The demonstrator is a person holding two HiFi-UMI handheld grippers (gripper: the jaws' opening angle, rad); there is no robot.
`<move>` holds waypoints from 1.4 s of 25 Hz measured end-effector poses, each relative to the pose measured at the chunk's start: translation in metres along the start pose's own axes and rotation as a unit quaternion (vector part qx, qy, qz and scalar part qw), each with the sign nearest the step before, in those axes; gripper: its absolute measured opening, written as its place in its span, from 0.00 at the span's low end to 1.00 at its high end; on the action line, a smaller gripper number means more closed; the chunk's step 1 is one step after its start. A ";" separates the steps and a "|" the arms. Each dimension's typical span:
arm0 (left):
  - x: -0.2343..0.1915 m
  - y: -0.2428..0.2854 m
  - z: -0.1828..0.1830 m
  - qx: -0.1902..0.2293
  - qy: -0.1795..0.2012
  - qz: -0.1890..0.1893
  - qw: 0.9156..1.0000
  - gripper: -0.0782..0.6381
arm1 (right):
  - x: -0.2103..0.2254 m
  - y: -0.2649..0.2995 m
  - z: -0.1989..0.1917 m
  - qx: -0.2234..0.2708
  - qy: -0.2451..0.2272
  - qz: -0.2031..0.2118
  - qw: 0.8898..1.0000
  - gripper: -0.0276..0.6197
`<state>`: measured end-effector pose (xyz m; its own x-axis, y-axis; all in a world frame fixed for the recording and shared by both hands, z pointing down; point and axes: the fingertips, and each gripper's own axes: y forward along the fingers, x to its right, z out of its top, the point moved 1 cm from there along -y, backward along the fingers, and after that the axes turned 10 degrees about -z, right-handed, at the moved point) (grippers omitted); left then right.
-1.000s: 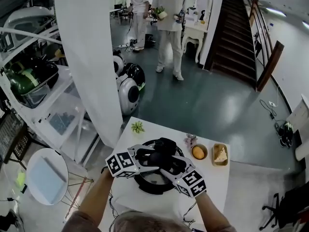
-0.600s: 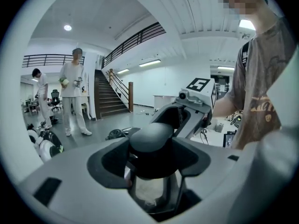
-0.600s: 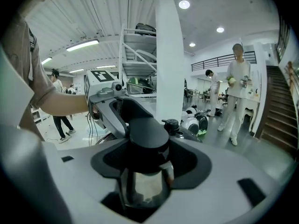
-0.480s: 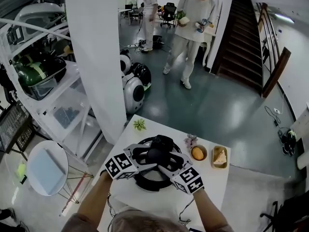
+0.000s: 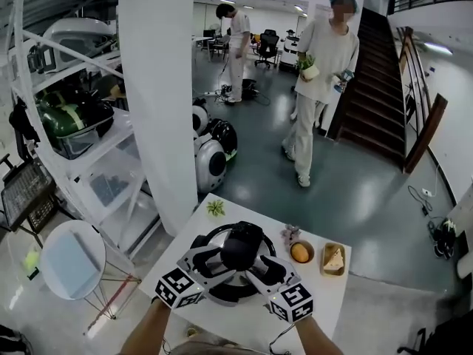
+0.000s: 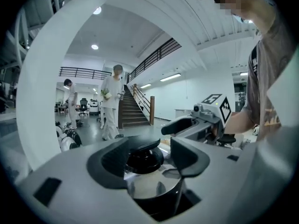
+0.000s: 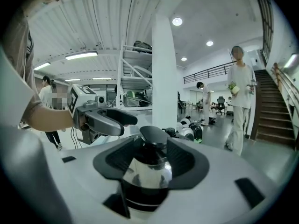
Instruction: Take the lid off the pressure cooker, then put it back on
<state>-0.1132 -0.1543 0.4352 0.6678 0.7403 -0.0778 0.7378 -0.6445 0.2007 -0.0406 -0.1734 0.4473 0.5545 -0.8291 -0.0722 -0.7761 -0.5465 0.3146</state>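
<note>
The pressure cooker point(image 5: 222, 291) stands on a white table point(image 5: 325, 287), its steel lid point(image 5: 225, 276) topped by a black knob point(image 5: 241, 245). Both grippers reach in from the near side. My left gripper point(image 5: 220, 256) has the knob point(image 6: 142, 157) between its jaws point(image 6: 148, 157), with a gap showing beside the right pad. My right gripper point(image 5: 256, 263) has just been closing its jaws, and its pads point(image 7: 152, 160) now hug the knob point(image 7: 152, 135) on both sides. Each gripper view shows the other gripper across the lid.
On the table are a small plant point(image 5: 215, 208), dried flowers point(image 5: 290, 233), a bowl with an orange point(image 5: 301, 252) and a tray with a bread wedge point(image 5: 335, 259). A white pillar point(image 5: 159, 87), shelves, a round side table point(image 5: 70, 261) and a standing person point(image 5: 321, 72) lie beyond.
The head view has tilted up. Both grippers have drawn in closer round the knob, the right one's jaws narrowing on it. The person holding a plant has walked nearer.
</note>
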 end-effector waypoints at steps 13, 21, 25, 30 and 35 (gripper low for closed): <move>0.044 -0.068 -0.006 0.039 -0.006 0.020 0.999 0.48 | -0.062 -0.036 -0.003 0.026 0.033 -0.042 0.998 0.35; 0.080 -0.110 -0.029 0.042 -0.011 0.000 0.999 0.44 | -0.108 -0.076 -0.026 0.029 0.086 -0.113 0.989 0.30; 0.097 -0.122 -0.039 0.044 -0.024 -0.011 0.999 0.34 | -0.124 -0.098 -0.035 0.029 0.102 -0.147 0.983 0.24; 0.119 -0.128 -0.047 0.054 -0.031 -0.017 0.998 0.20 | -0.139 -0.122 -0.046 0.034 0.120 -0.164 0.979 0.14; 0.133 -0.131 -0.057 0.068 -0.043 0.011 0.997 0.11 | -0.138 -0.148 -0.062 0.038 0.125 -0.192 0.973 0.04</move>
<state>-0.1271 0.0394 0.4547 0.6857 0.7104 -0.1589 0.7255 -0.6847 0.0698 0.0158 0.0291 0.4693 0.8562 -0.5126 0.0643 -0.5119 -0.8251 0.2391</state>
